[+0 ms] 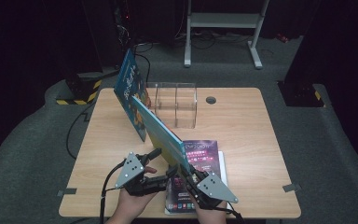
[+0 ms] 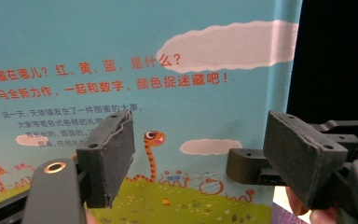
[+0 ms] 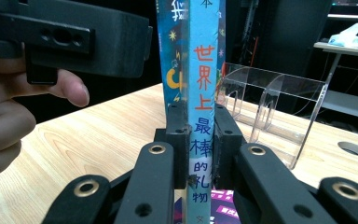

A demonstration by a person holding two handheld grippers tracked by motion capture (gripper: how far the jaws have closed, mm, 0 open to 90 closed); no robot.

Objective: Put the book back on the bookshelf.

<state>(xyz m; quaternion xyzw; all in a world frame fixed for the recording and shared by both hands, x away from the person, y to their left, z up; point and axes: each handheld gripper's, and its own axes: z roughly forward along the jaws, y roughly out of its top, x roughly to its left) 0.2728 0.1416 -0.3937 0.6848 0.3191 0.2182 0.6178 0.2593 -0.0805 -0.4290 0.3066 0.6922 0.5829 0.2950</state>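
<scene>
**Blue book clamped by the spine, left jaws standing off its cover**

The right hand-held gripper (image 3: 200, 140) is closed tight on the spine of a blue picture book (image 3: 204, 93), its two black jaws pressing the narrow edge from either side. In the high view this hand-held gripper (image 1: 186, 173) sits at about 6 o'clock on the tabletop (image 1: 242, 121), the person's hand coming in from the near edge, and the book (image 1: 161, 133) rises from it toward 11 o'clock, raised on edge and slanted off the surface.

The left hand-held gripper (image 2: 198, 154) has its jaws spread wide, with the book's back cover (image 2: 121, 60) just beyond them and no pad pressing on it. In the high view it (image 1: 156, 156) sits just to the 9 o'clock side of the book, its hand low at the near edge.

A second blue book (image 1: 129, 81) leans upright near 11 o'clock, close to the far end of the held one. A clear acrylic holder (image 1: 176, 105) stands at 12 o'clock, just right of both. A purple book (image 1: 200, 154) lies flat under the right hand-held gripper. A round hole (image 1: 210, 100) shows near the far edge.

Bare wood lies open from 1 to 4 o'clock and at 8 to 9 o'clock.
</scene>
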